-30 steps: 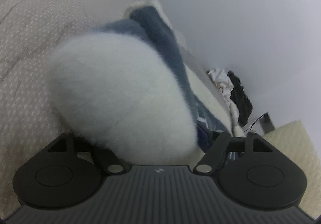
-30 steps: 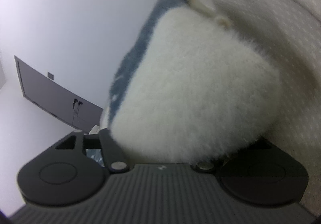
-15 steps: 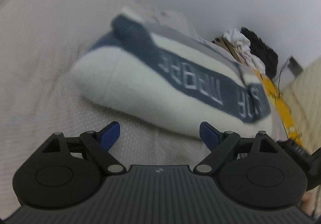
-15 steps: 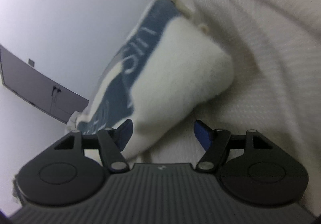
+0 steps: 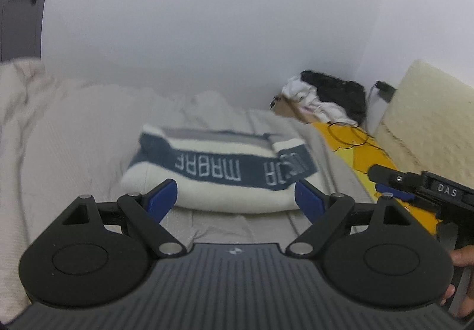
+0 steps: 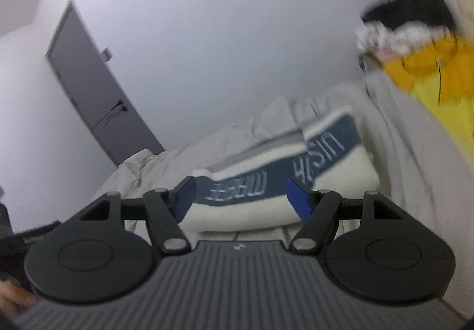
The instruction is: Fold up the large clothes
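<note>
Fleece garment, cream with a navy lettered band [image 5: 225, 173], folded into a thick rectangular bundle: where is it filed?

— Location: lying flat on the pale beige ribbed bedcover [image 5: 74, 158], near the white wall, well apart from the yellow sheet [image 5: 364, 158] and the black-and-white clothes pile [image 5: 326, 99].

— Handling?

— Judged soft, bulky, light, springy; the folds are likely to loosen if lifted by one layer. Best hold: the near folded edge, pinching all layers together, one gripper toward each end.

— Left gripper [image 5: 237, 199]?

— Level, facing the bundle's near edge, just short of it; blue pads [image 5: 163, 196] spread wide, nothing between them.

— Right gripper [image 6: 240, 196]?

— Tilted view, aimed at the same bundle [image 6: 296, 179]; fingers likewise wide apart and empty. In the left view it shows at the right edge [image 5: 394, 182].

— Status?

— Fold appears complete.
</note>
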